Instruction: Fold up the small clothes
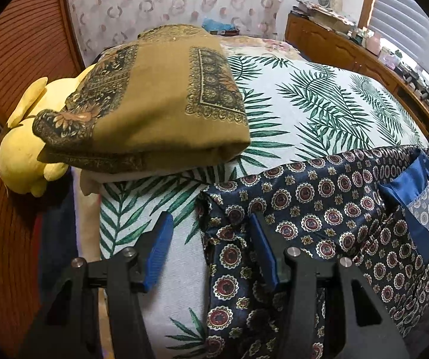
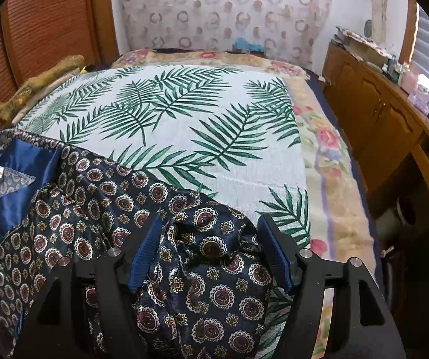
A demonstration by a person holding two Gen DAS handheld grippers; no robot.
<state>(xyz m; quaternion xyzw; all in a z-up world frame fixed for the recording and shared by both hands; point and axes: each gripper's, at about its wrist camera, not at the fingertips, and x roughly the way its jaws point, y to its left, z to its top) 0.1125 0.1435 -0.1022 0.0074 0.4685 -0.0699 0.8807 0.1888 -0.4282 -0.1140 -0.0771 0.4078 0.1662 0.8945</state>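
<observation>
Satin garment, navy with medallions, sprawls low in both views. Left gripper gapes astride its edge; right gripper stands apart around a bunched corner, unpinched. Slick cloth could slide off the near bed edge. Beyond, leaf-print sheet lies open; folded ochre pile crowds upper left.

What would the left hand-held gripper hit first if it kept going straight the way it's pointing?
Most likely the palm-leaf bedcover, right at the edge of the navy patterned garment. The left hand-held gripper points down there with its jaws open; depth is hard to judge.
</observation>
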